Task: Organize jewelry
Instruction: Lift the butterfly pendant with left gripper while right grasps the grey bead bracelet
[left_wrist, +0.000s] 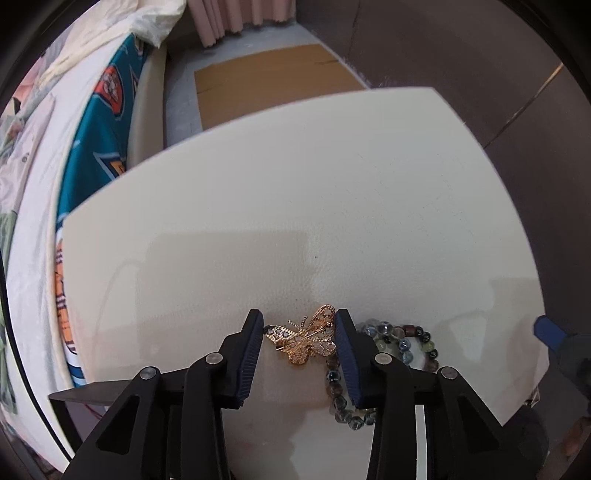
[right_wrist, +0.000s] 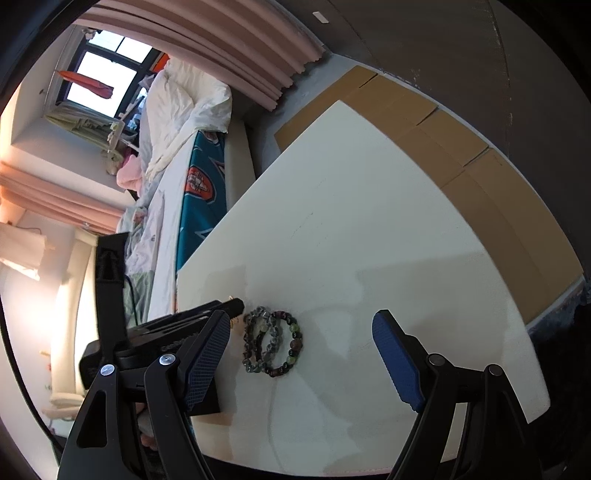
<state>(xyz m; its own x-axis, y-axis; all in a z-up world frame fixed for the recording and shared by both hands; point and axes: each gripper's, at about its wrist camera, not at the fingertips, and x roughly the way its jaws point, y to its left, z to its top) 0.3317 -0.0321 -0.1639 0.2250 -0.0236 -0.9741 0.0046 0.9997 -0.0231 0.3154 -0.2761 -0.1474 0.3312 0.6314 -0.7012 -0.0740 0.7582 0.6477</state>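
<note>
left gripper: black two-finger left gripper with blue ribbed pads (left_wrist: 298, 332), pointed steeply down at the white rectangular tabletop (left_wrist: 295, 177); pads touch both wing tips of the gold filigree butterfly brooch (left_wrist: 303, 341), closed on it
brooch: lying on tabletop, near the front edge, pin side up
bracelets: two beaded bracelets of grey, green and dark glass beads (right_wrist: 272, 341), overlapping, flat on tabletop, just beside the brooch; the left gripper's right finger covers part of the nearer loop
right gripper: second black gripper with blue pads (right_wrist: 301, 358), jaws wide apart, nothing between pads, above the tabletop near the bracelets
obstruction: bracelets touch or nearly touch the brooch, cannot tell which
surroundings: flattened brown cardboard sheets (right_wrist: 461, 147) on floor beyond table; bed with teal printed sheet (right_wrist: 201, 177) and white duvet alongside; pink curtains (right_wrist: 236, 44)
</note>
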